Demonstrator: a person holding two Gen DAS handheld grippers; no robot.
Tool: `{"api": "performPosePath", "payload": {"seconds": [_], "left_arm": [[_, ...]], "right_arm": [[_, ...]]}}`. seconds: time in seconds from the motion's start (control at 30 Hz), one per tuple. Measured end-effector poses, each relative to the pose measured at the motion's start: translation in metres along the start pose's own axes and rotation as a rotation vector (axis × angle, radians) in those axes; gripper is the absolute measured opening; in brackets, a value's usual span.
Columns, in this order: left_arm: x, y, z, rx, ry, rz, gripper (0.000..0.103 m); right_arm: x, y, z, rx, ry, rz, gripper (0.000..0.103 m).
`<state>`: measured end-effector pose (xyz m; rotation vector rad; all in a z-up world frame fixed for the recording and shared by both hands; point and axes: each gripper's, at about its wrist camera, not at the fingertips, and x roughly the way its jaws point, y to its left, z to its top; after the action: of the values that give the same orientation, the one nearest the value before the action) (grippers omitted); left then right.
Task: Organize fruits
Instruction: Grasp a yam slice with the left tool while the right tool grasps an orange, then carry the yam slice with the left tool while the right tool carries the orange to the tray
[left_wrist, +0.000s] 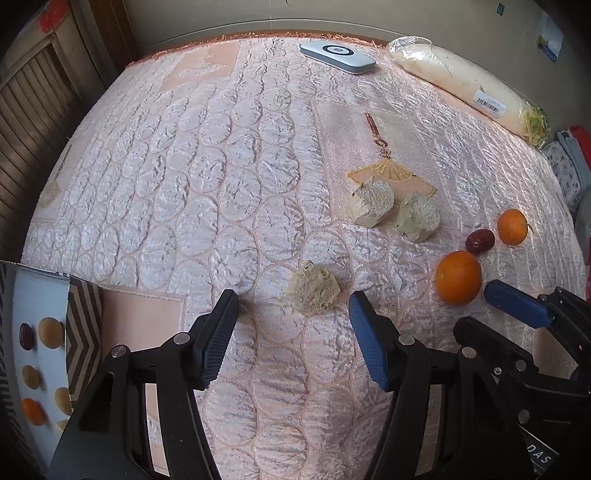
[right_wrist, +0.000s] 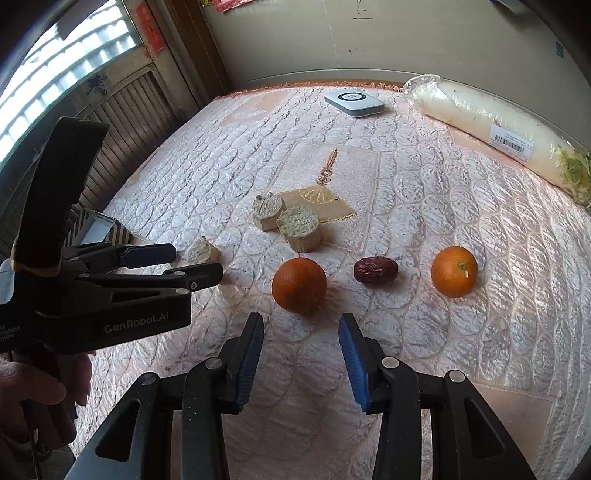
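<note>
My left gripper (left_wrist: 293, 306) is open, its jaws either side of a beige crumbly chunk (left_wrist: 314, 291) on the pink quilted cloth (left_wrist: 221, 184). Two more beige chunks (left_wrist: 371, 201) (left_wrist: 419, 217) lie beyond. My right gripper (right_wrist: 301, 328) is open and empty, just short of an orange (right_wrist: 299, 285). A red date (right_wrist: 375, 270) and a second orange (right_wrist: 454, 271) lie to its right. The left gripper (right_wrist: 195, 264) shows in the right wrist view around the near chunk (right_wrist: 203, 252). The right gripper's fingers (left_wrist: 517, 302) show in the left wrist view beside the near orange (left_wrist: 458, 277).
A tray (left_wrist: 22, 302) at the left edge holds a date, an orange and several pale round pieces. A white flat device (left_wrist: 338, 56) and a long plastic-wrapped white radish (left_wrist: 469, 86) lie at the far side. A wooden slatted wall (right_wrist: 122, 110) stands left.
</note>
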<state>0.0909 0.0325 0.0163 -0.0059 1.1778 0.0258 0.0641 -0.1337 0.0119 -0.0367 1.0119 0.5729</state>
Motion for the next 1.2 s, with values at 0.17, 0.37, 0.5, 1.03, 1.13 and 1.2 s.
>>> {"api": "performPosePath", "payload": {"seconds": [0.17, 0.37, 0.5, 1.03, 1.13, 1.2], "left_arm": [[0.000, -0.002, -0.001, 0.011, -0.012, 0.012, 0.062], [-0.004, 0.000, -0.006, 0.019, -0.045, 0.018, 0.048], [-0.010, 0.012, -0.009, -0.026, -0.037, -0.034, 0.026], [-0.037, 0.036, -0.038, -0.077, -0.034, -0.036, 0.024], [-0.034, 0.037, -0.041, -0.090, -0.013, -0.062, 0.024], [-0.033, 0.037, -0.043, -0.087, -0.005, -0.077, 0.024]], "right_arm": [[0.010, -0.003, 0.008, 0.026, -0.003, 0.007, 0.042], [0.014, -0.002, 0.012, 0.022, -0.015, 0.025, 0.029], [0.004, 0.004, 0.008, -0.010, -0.023, 0.027, 0.029], [-0.028, 0.023, -0.014, -0.038, -0.039, 0.007, 0.029], [-0.031, 0.025, -0.017, -0.037, -0.033, 0.008, 0.029], [-0.032, 0.025, -0.019, -0.038, -0.029, 0.004, 0.029]]}}
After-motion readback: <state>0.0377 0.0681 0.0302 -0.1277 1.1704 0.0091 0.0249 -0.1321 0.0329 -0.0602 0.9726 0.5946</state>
